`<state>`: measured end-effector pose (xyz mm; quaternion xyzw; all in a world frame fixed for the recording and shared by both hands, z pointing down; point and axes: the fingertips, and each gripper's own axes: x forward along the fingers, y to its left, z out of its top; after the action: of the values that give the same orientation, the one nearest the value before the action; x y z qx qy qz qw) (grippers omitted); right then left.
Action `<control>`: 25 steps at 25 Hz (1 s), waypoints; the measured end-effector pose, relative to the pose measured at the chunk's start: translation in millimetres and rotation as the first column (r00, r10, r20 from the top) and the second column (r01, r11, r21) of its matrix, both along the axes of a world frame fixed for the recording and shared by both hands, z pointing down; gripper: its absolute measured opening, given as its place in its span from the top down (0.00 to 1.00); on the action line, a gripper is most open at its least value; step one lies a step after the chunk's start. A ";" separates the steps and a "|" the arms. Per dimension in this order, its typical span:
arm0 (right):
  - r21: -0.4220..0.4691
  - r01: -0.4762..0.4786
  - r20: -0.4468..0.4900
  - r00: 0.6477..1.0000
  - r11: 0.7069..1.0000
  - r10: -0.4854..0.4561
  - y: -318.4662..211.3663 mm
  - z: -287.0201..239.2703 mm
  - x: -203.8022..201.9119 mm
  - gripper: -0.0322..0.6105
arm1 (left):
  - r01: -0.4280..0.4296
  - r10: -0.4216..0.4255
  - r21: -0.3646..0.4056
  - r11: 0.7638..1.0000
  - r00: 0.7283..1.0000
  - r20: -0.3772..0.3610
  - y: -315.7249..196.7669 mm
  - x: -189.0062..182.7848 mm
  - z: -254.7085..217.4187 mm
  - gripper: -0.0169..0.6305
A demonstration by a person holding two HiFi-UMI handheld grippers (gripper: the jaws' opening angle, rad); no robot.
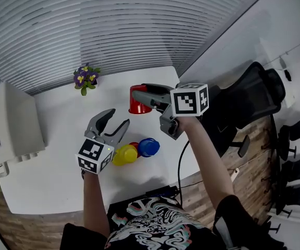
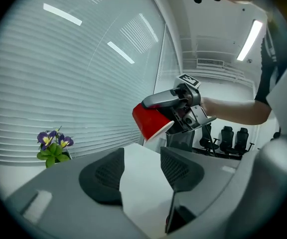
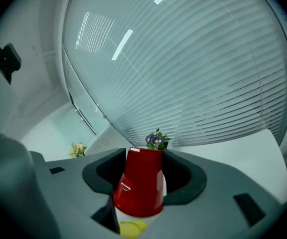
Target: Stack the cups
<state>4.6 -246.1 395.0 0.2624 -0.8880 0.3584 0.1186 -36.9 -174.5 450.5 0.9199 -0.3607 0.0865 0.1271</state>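
Red cup (image 1: 138, 106) is clamped in the right gripper (image 1: 146, 96), above the table (image 1: 51, 176). Left gripper (image 1: 116, 117), jaws apart and empty, hovers over the table by the yellow cup (image 1: 125, 154).

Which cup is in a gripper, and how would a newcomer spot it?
Start at the white table and look toward its far side, where the right gripper hangs in the air. The red cup sits clamped between its jaws, tilted and off the table, whereas the yellow cup and blue cup lie on the table beside the open left gripper.
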 end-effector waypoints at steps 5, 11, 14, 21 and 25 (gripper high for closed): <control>-0.012 0.030 0.052 0.998 0.999 -0.030 22.1 -9.5 -3.8 0.59 | -0.004 0.003 0.033 0.999 1.000 0.011 9.9 10.8 -16.6 0.62; -0.028 0.074 0.117 0.991 0.997 -0.070 55.1 -17.5 -8.3 0.59 | 0.032 -0.033 0.034 0.999 0.999 0.027 24.4 10.4 -21.8 0.64; -0.028 0.067 0.140 0.988 0.997 -0.063 67.3 -19.2 -4.4 0.59 | 0.044 -0.044 0.032 0.999 0.999 0.020 33.3 7.3 -24.4 0.64; -0.011 0.049 0.176 0.983 0.999 -0.046 95.6 -29.0 4.5 0.59 | 0.071 -0.072 0.029 0.997 0.997 0.022 54.1 4.0 -30.4 0.64; 0.059 0.054 0.181 0.981 0.997 -0.064 113.0 -40.5 4.5 0.59 | 0.088 -0.090 0.038 0.995 0.996 0.030 66.1 1.1 -35.4 0.64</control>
<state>9.0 -133.1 354.5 0.2050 -0.9120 0.3532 0.0402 -35.8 -108.4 415.1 0.9036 -0.4048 0.0889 0.1082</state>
